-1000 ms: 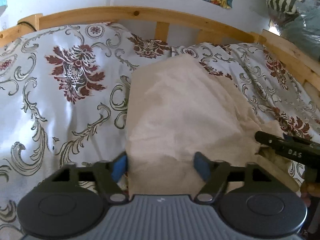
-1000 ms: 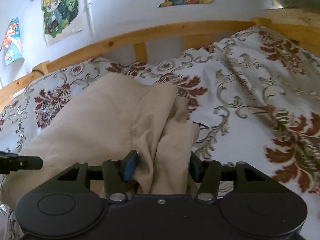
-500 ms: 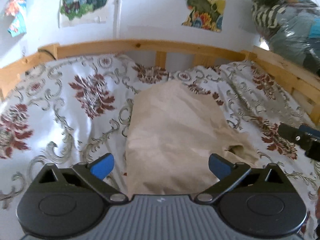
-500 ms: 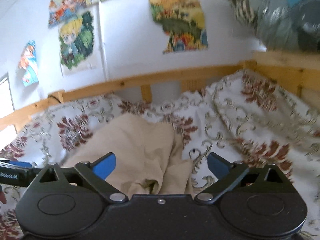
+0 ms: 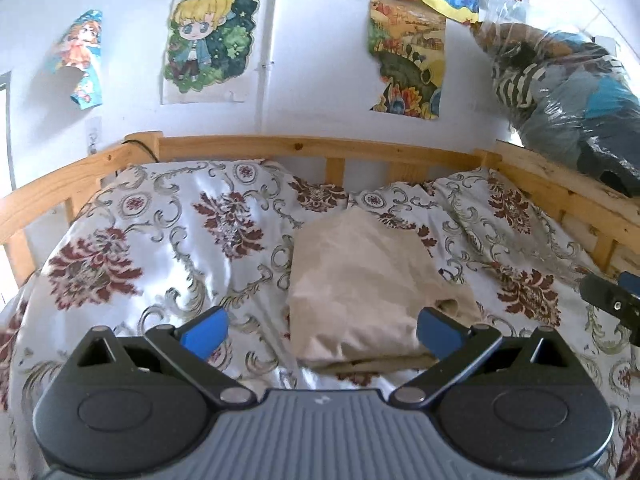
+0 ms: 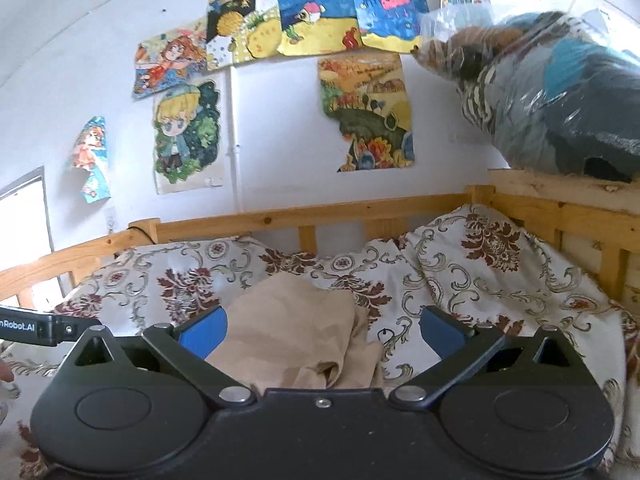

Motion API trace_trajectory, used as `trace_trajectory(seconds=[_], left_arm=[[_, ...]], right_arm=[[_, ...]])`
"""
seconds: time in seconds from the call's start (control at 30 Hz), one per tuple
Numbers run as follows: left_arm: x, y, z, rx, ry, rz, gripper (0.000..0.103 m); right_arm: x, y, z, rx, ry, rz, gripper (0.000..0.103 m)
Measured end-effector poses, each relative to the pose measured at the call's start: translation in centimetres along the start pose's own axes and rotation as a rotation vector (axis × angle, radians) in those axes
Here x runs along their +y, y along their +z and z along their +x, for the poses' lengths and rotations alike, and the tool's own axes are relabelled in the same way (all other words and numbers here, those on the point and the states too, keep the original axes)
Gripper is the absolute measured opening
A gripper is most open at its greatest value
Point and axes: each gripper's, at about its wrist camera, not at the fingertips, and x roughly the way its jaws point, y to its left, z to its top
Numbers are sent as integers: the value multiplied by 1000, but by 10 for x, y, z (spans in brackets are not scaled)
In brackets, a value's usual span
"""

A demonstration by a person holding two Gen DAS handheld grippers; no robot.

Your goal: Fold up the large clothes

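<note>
**poster1:** two grippers, both with nothing in them. the left gripper (image 5: 322, 334) has its blue pads spread as wide as they go, and the right gripper (image 6: 324, 334) looks the same. neither touches cloth. why hang back like that?

**poster2:** my guess is they're clear of the beige garment (image 5: 360, 284) so it can settle. it lies on the floral bedspread (image 5: 160, 240) as a compact folded slab, about 12 o'clock from the left gripper and just past its pads. from the right wrist view it sits between 11 and 12 o'clock, partly behind the left pad.

**poster1:** so is it done?

**poster2:** mostly, i'd say. the left side and the top lie flat with clean edges. the side toward 3 o'clock is messier: there's a loose bunched flap (image 6: 340, 364) with an open pocket in it. that's probably why the right gripper points at that side, it's the bit that needs tidying.

**poster1:** and the black thing at 3 o'clock in the left view?

**poster2:** that's the right gripper's finger poking into frame, well apart from the garment. the wooden bed rail (image 5: 320, 148) runs across 12 o'clock, and a plastic bag of clothes (image 5: 568, 96) sits up at 2 o'clock, maybe the next pile.

**poster1:** any risk?

**poster2:** the soft bedding under it could let the fold slump if it gets nudged.
</note>
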Motion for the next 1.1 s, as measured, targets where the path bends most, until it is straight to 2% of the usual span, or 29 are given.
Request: trace_trajectory(seconds=[0.17, 0.27, 0.4, 0.63, 1.1], left_arm=[[8, -19, -12, 12, -2, -58, 102], [9, -27, -15, -5, 9, -33, 102], [6, -40, -12, 7, 38, -4, 102], [9, -52, -4, 55, 48, -20, 102], [8, -52, -5, 48, 47, -23, 102]], right_arm=[[9, -17, -29, -6, -9, 4, 102], [12, -28, -37, 0, -23, -12, 102], [13, -34, -32, 29, -21, -26, 102], [9, -42, -19, 87, -35, -12, 102], [9, -44, -17, 104, -34, -16, 102]])
